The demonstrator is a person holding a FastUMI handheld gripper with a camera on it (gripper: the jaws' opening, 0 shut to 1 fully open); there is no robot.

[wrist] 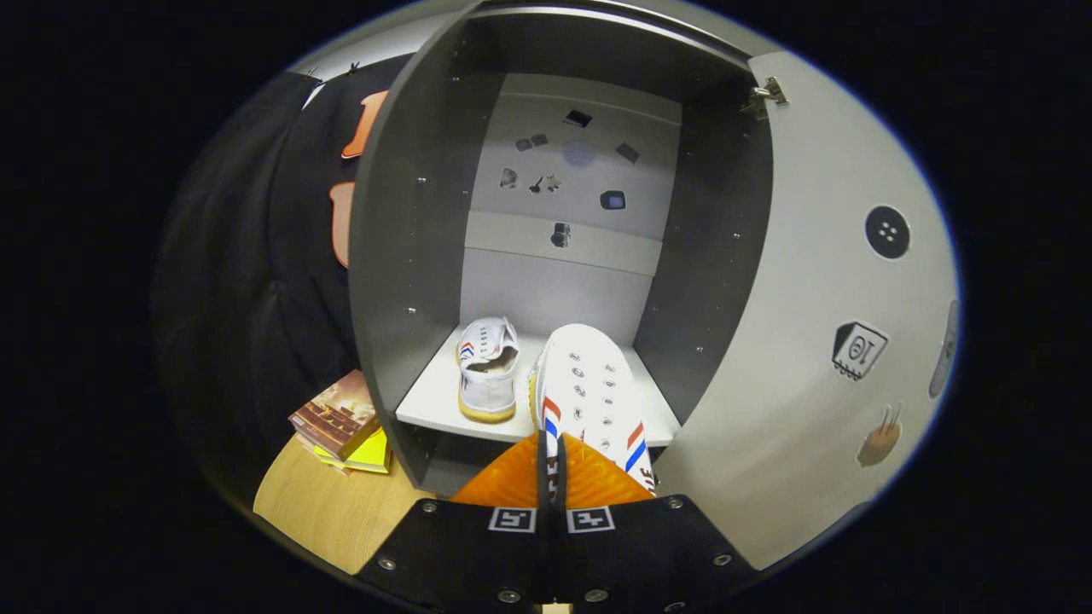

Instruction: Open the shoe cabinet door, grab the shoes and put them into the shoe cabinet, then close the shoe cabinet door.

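Nearest, the gripper has its jaws pinched on the heel edge of a white sneaker with red and blue stripes, whose toe lies on the cabinet shelf. Just beside it sits its mate. The cabinet door stands open; books lie on the desk.

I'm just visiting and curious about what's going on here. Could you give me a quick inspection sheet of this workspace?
Surface: wooden table under the cabinet.
Job's things: shoe cabinet with door swung open; first shoe standing on the shelf; second shoe held over the shelf beside it.
Clutter: stack of books on the table, left of the cabinet.
Grippers: gripper pinching the second shoe's edge between both fingers.
Cables: nothing seen.
Surroundings: stickers on the cabinet's back panel and on the door; black cloth wall to the left.
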